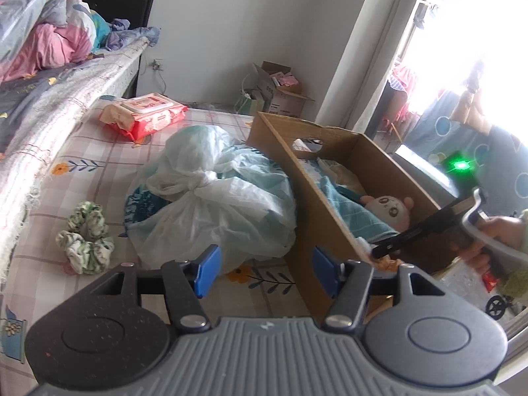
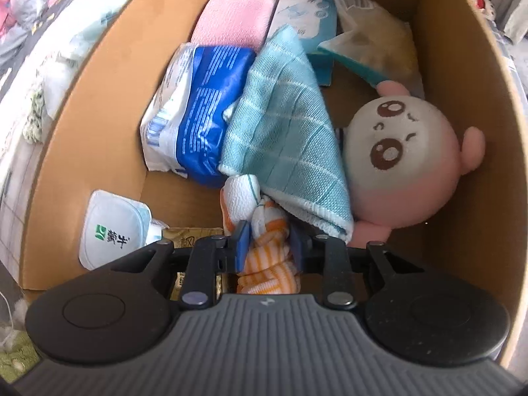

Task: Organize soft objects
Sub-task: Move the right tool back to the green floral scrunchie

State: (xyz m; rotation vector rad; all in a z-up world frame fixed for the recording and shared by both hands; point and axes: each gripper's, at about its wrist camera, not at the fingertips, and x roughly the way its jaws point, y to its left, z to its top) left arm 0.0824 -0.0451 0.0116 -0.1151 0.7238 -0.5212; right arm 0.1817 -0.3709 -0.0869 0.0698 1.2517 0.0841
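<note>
Right gripper (image 2: 269, 242) clamped on orange-striped cloth (image 2: 269, 264), low inside cardboard box (image 2: 99, 82), beside teal towel (image 2: 283, 138) and plush doll (image 2: 406, 151). Left gripper (image 1: 265, 272) wide open, empty, over tied plastic bag (image 1: 211, 191). Risk: cloth snags on pads at release, dragging back out.

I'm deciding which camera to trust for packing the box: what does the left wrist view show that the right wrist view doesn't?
Only the left wrist view shows the open left gripper, the tied plastic bag, green scrunchies and red wipes pack on the bed.

Only the right wrist view shows the blue pack, pink cloth and the right gripper shut on the orange striped cloth.

Both show the cardboard box, teal towel and plush doll.
</note>
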